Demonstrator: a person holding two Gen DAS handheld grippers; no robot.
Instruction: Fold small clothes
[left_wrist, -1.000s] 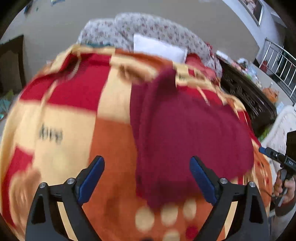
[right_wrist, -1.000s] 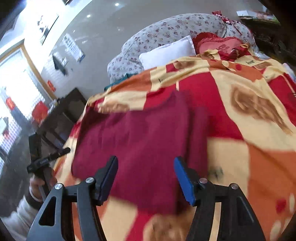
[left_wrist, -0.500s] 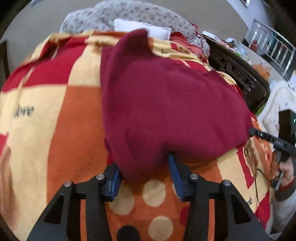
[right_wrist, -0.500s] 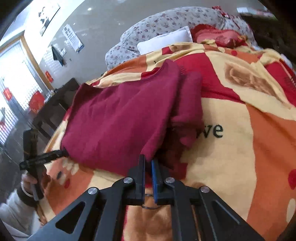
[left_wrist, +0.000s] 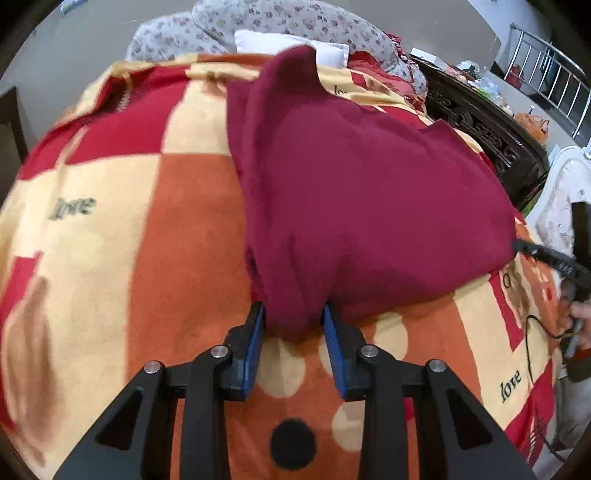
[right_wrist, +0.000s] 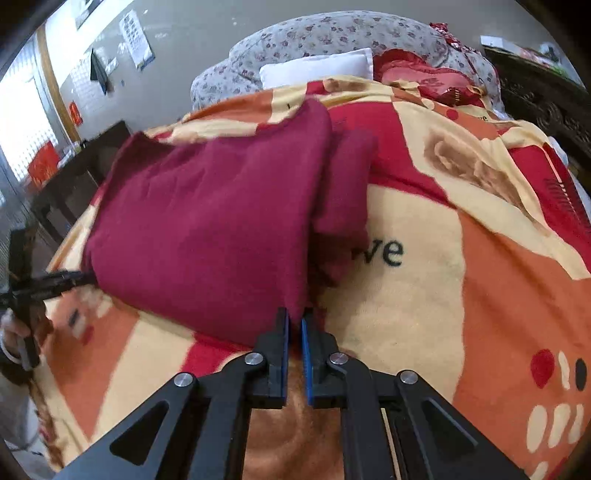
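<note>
**Q:** where was the sweater at that point?

**A:** The maroon sweater (left_wrist: 362, 192) lay on my checkered blanket (left_wrist: 110, 229), near edge bunched up. My left gripper (left_wrist: 294, 332) was pinching a thick wad of its hem. My right gripper (right_wrist: 294, 332) was clamped nearly closed on the other corner.

**Q:** and behind it?

**A:** A white pillow (right_wrist: 317, 66) at the head end.

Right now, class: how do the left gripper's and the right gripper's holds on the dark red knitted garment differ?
The left gripper pinches a thick bunch, jaws well apart; the right gripper pinches a thin edge, jaws nearly touching. Both grip the near edge of the dark red knitted garment above the patterned orange blanket.
</note>
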